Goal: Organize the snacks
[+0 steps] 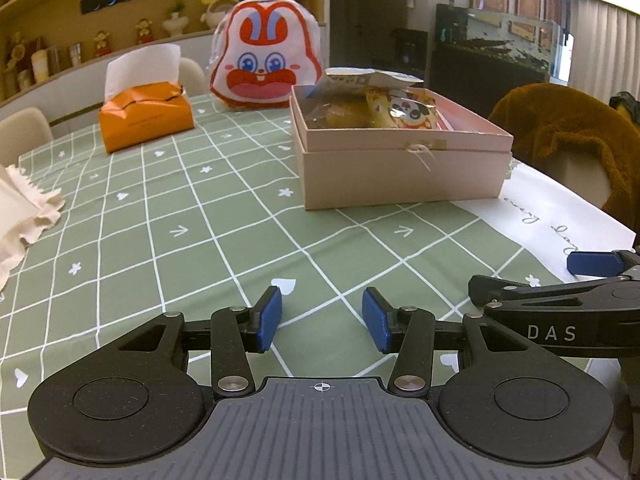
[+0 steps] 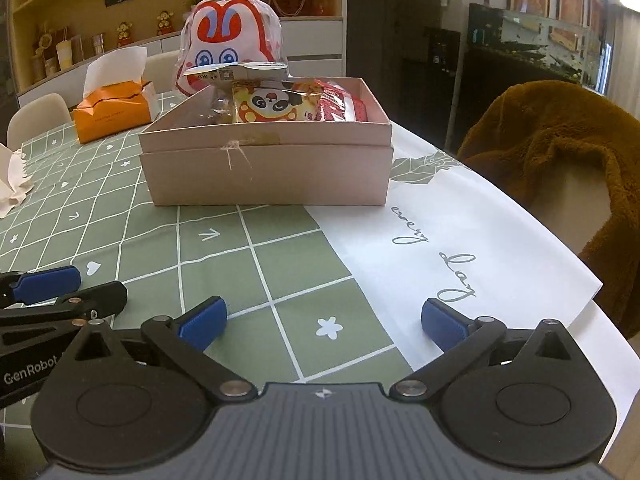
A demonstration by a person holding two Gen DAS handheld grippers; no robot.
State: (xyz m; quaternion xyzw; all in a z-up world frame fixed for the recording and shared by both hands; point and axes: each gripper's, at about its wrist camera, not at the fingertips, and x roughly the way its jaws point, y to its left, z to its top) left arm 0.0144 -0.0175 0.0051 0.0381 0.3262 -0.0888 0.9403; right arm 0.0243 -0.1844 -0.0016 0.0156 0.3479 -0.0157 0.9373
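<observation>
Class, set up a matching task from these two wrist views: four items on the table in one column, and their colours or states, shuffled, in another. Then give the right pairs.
Column one:
1. tissue pack
2. snack box
3. rabbit bag
4. left gripper

Column two:
A. pink, lid off, snacks inside
B. open, holding nothing
C. orange
D. white and red, with blue eyes

Pairs: 1-C, 2-A, 3-D, 4-B

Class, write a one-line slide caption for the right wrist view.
Open right gripper faces a pink box of snacks on the green checked tablecloth.

cream cloth [image 1: 24, 216] cut off, box [image 2: 268, 168] hiding snacks
</observation>
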